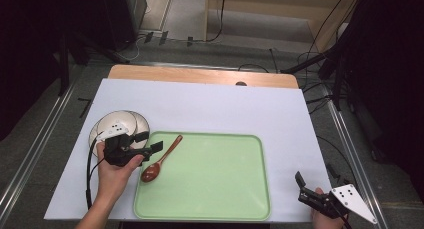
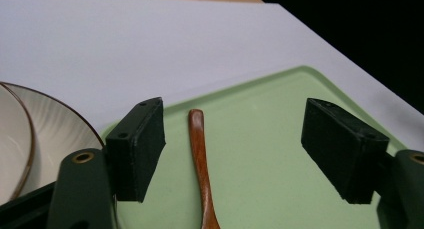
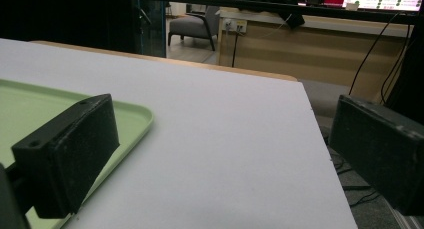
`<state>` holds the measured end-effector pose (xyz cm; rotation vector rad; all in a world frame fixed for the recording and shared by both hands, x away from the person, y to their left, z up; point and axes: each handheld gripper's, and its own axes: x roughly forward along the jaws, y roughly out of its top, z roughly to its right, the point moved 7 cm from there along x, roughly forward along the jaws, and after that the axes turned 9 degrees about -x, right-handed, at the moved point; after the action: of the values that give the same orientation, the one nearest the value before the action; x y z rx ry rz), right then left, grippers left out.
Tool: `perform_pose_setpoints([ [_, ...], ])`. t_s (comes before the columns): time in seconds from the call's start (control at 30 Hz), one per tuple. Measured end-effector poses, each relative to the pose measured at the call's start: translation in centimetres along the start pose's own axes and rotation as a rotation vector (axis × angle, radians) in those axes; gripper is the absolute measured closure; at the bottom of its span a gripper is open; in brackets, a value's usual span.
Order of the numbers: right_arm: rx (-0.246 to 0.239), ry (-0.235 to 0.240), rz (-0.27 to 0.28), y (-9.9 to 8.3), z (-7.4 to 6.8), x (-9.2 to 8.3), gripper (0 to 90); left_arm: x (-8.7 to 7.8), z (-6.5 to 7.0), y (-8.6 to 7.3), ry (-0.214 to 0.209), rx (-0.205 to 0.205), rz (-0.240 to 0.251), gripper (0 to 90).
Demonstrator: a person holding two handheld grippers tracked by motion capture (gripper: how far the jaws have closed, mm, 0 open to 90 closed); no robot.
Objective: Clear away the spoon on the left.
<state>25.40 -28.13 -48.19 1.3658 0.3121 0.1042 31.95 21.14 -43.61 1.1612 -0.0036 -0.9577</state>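
Your left tongs [image 1: 150, 143] are apart over the spoon [image 1: 161, 160] by the tray's [image 1: 210, 209] left edge, so lift away gently; right tongs [image 1: 306, 185] wait apart.

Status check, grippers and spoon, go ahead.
Left gripper open, off the spoon. Spoon lying in green tray. Right gripper open, idle. Nothing obstructing.

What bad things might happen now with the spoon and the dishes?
1. The left claw is open right over the wooden spoon on the green tray. Pulling away carelessly might bump the handle and slide the spoon.
2. The stacked plates sit just behind that hand, so a backward swing could knock them.
3. The right claw hovers at the table's near right corner, where its trailing cable might snag.
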Motion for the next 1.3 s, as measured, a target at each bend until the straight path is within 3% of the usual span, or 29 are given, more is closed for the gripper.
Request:
perform_pose_setpoints([
  [0.2, -0.001, 0.0, 0.001, 0.0, 0.0, 0.0, 0.1, -0.9, -0.2, 0.2, 0.03, 0.009, 0.049, 8.0],
  [0.27, 0.0, 0.0, 0.002, 0.0, 0.0, 0.0, 0.1, -1.2, -0.2, 0.2, 0.018, 0.003, 0.056, 0.0],
  [0.43, 0.002, -0.001, 0.002, 0.0, 0.0, 0.0, 0.1, -2.1, -0.4, -0.1, -0.003, 0.017, 0.073, 0.0],
  [0.63, 0.0, -0.001, 0.002, 0.0, 0.0, 0.0, 0.1, -3.7, -0.6, -0.3, -0.02, 0.044, 0.131, 0.0],
  [0.77, 0.002, 0.0, 0.004, 0.1, 0.0, 0.0, 0.1, -4.4, -0.7, -0.6, 0.005, 0.068, 0.134, 0.0],
  [0.93, 0.002, 0.0, 0.004, 0.0, 0.1, -0.1, 0.1, -5.7, -1.3, -1.2, 0.026, 0.07, 0.159, 0.0],
  [1.3, 0.009, -0.002, 0.009, 0.1, 0.3, -0.2, 0.1, -8.3, -2.8, -2.2, 0.054, 0.052, 0.204, 0.0],
])
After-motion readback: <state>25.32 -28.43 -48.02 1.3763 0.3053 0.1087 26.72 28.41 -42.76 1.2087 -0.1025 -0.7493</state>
